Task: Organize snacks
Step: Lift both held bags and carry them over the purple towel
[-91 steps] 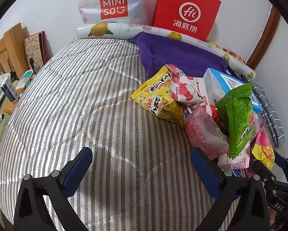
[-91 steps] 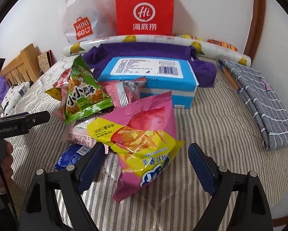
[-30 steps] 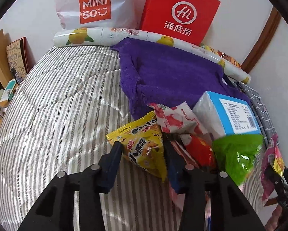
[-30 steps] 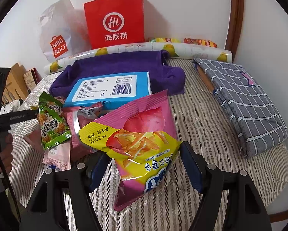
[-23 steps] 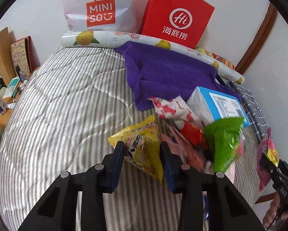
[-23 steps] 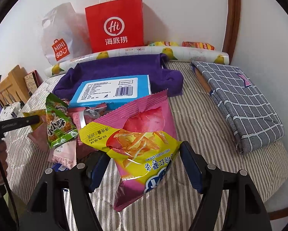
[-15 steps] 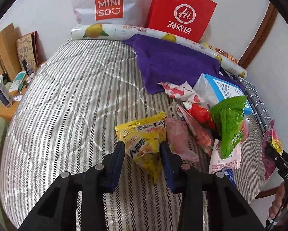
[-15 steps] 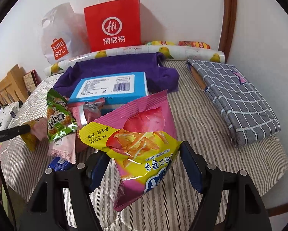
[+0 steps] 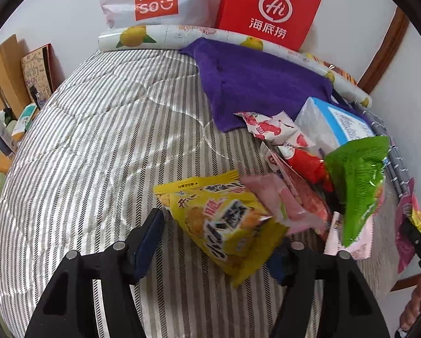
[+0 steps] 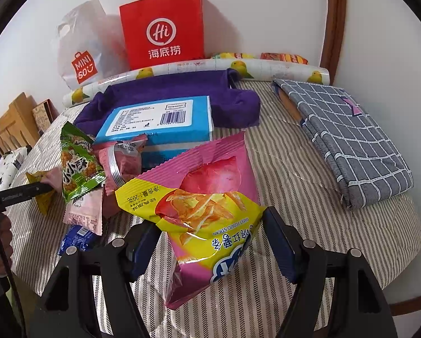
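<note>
**Letting the yellow packet go on the open side of the bed**

The left gripper is opening its jaws around the yellow snack packet, which is lying between them on the striped bed cover. The left pad is standing clear of the packet, with a strip of cover showing between; the right pad is hidden under the packet's corner, so contact there cannot be told. The packet is sitting just ahead of this gripper, and its far right edge is touching a pale pink packet at the rim of the pile. Beyond that and to the right a green packet is leaning up, with a blue box behind it.

The right gripper is holding the pink and yellow sweet potato sticks bag at a middling width, both pads pressing the bag's lower sides, with the bag standing up ahead of the jaws.

To release well, the left gripper should probably be finishing its opening before backing away, so that the crinkled corner over the right pad is not dragging the packet along. Pulling straight back along the fingers, not sideways, would likely be leaving the packet flat and apart from the pile. The bare stretch of cover to the left is giving room for laying further packets.
</note>
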Demonstrator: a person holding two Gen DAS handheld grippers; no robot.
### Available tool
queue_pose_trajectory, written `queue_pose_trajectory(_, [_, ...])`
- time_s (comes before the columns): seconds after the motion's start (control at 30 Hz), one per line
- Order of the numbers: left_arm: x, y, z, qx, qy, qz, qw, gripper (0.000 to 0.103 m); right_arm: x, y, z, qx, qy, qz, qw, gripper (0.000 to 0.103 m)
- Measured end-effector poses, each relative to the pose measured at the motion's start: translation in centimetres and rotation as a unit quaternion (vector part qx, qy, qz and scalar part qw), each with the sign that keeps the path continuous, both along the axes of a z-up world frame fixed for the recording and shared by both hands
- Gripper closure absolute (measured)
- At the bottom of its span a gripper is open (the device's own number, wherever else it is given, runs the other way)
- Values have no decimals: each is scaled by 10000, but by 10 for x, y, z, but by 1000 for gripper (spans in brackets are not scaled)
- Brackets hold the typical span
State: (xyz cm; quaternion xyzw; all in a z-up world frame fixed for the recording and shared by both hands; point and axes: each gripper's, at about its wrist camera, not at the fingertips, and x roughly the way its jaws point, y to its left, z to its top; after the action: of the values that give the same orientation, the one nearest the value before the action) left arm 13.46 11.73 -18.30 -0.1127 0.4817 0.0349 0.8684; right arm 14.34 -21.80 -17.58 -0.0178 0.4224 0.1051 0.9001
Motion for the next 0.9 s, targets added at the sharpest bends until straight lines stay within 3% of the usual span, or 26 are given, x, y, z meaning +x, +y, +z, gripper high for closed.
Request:
queue_pose_trajectory(0.1, [-2, -3, 1, 201, -83, -8, 9998, 53, 1, 0, -2, -28, 38, 24, 10000, 31])
queue_pose_trajectory(0.17, [-5, 0, 4, 60, -114, -11, 9999, 56, 0, 0, -2, -37, 27, 23, 10000, 32])
queue_pose_trajectory(0.43, [-23, 4, 23, 86, -212, -5, 9997, 56, 3, 2, -4, 49, 102, 171, 9998, 32])
queue_pose_trajectory(0.6, [-35, 7, 30, 62, -232, 46, 9997, 56, 0, 7, -7, -473, -35, 370, 9982, 33])
queue_pose_trajectory(0.67, [-38, 7, 34, 23, -265, 62, 9996, 56, -4, 7, -3, -641, -142, 405, 9970, 33])
queue_pose_trajectory(0.9, [-44, -5, 58, -17, -482, 19, 9988, 56, -13, 6, 19, -512, -180, 656, 9964, 34])
